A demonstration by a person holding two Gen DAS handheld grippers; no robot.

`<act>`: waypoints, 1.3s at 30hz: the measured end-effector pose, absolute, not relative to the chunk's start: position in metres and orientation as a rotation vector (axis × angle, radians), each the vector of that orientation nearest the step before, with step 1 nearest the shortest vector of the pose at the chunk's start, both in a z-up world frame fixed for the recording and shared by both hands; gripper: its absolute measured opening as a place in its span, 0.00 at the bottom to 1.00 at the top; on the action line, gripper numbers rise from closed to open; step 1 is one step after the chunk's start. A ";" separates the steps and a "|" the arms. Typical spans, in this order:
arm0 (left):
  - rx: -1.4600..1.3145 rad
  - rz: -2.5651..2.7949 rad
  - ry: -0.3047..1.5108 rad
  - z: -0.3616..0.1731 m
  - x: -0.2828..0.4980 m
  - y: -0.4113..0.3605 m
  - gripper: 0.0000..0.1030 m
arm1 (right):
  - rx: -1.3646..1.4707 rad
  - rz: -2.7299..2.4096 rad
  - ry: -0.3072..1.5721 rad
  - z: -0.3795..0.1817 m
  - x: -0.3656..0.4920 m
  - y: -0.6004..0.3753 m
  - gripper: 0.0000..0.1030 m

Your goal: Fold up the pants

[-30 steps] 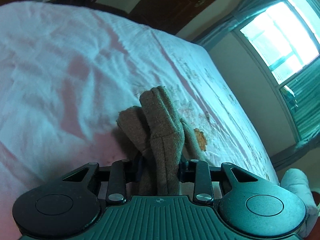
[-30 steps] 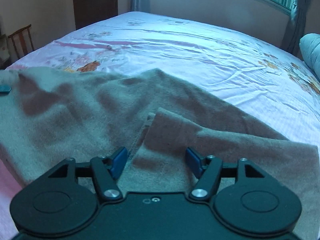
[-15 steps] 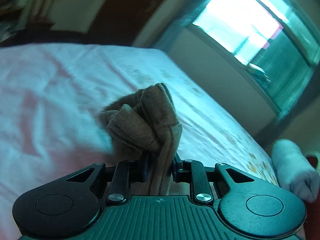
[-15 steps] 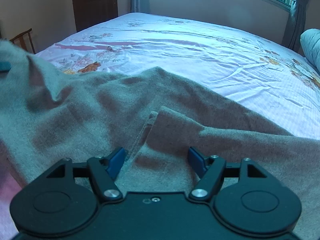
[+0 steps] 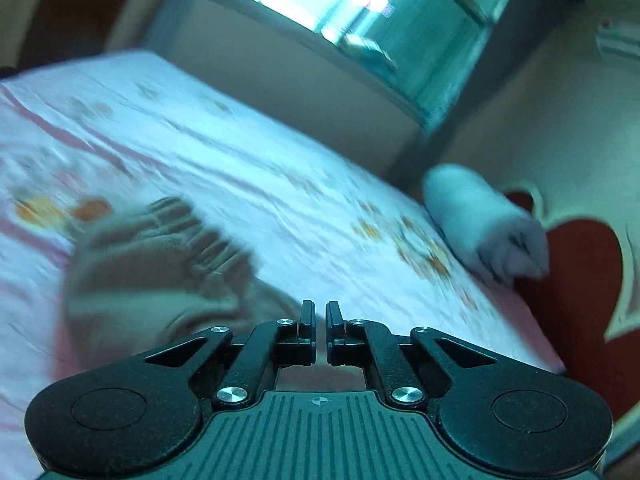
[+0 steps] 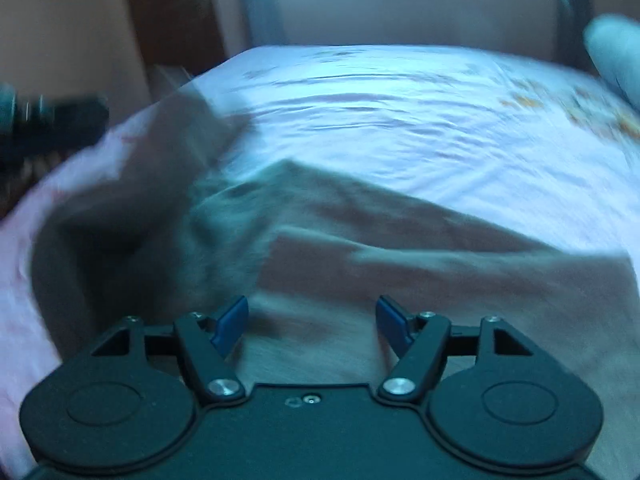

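The brown pants (image 6: 400, 248) lie spread on the bed, with one end lifted and blurred at the left (image 6: 160, 168). In the left wrist view a bunched, blurred part of the pants (image 5: 160, 256) lies to the left of my left gripper (image 5: 320, 320), whose jaws are nearly together with nothing between them. My right gripper (image 6: 312, 316) is open just above the pants, holding nothing. The left gripper's dark body shows at the left edge of the right wrist view (image 6: 48, 120).
The bed has a white and pink floral sheet (image 5: 240, 168). A rolled white pillow (image 5: 484, 220) lies at the bed's far right by a red headboard (image 5: 580, 300). A window (image 5: 360, 8) is behind the bed.
My left gripper has let go of the bunched pants and swung to the right; the cloth now falls to its left. My right gripper stays open over the pants.
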State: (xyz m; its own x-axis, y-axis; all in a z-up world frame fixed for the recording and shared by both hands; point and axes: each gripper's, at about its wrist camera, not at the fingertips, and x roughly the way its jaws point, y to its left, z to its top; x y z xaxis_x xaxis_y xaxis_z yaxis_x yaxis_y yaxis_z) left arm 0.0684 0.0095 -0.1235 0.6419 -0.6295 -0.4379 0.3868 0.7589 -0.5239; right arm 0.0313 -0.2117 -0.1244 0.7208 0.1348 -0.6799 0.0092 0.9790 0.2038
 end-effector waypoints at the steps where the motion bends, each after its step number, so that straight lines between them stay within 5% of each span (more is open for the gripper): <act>1: -0.401 -0.606 0.659 -0.126 0.066 0.002 0.05 | 0.230 0.063 0.754 -0.122 0.025 -0.224 0.61; 10: 0.055 -0.308 0.648 -0.113 0.071 -0.006 0.07 | 0.354 0.075 0.690 -0.107 -0.001 -0.268 0.62; 13: 0.189 -0.324 0.647 -0.111 0.072 -0.021 0.31 | 0.374 0.095 0.690 -0.110 -0.003 -0.266 0.61; 15: 0.303 -0.351 0.630 -0.111 0.070 -0.044 0.63 | 0.377 0.099 0.695 -0.113 -0.003 -0.266 0.61; 19: 0.526 -0.295 0.565 -0.109 0.063 -0.069 0.68 | 0.387 0.089 0.695 -0.114 -0.007 -0.269 0.61; 21: 0.538 -0.249 0.534 -0.099 0.062 -0.065 0.86 | 0.394 0.081 0.689 -0.115 -0.010 -0.272 0.61; 23: 0.522 -0.246 0.539 -0.093 0.065 -0.061 0.89 | 0.400 0.075 0.686 -0.117 -0.011 -0.276 0.62; 31: 0.717 -0.341 0.664 -0.137 0.097 -0.091 0.87 | 0.448 0.080 0.696 -0.123 -0.013 -0.277 0.61; 33: 0.674 -0.346 0.717 -0.143 0.112 -0.089 0.50 | 0.462 0.081 0.699 -0.124 -0.014 -0.278 0.61; 36: 0.529 -0.330 0.713 -0.141 0.125 -0.070 0.27 | 0.478 0.083 0.702 -0.125 -0.015 -0.279 0.62; 39: 0.322 -0.325 0.694 -0.129 0.127 -0.046 0.18 | 0.485 0.084 0.704 -0.125 -0.015 -0.279 0.62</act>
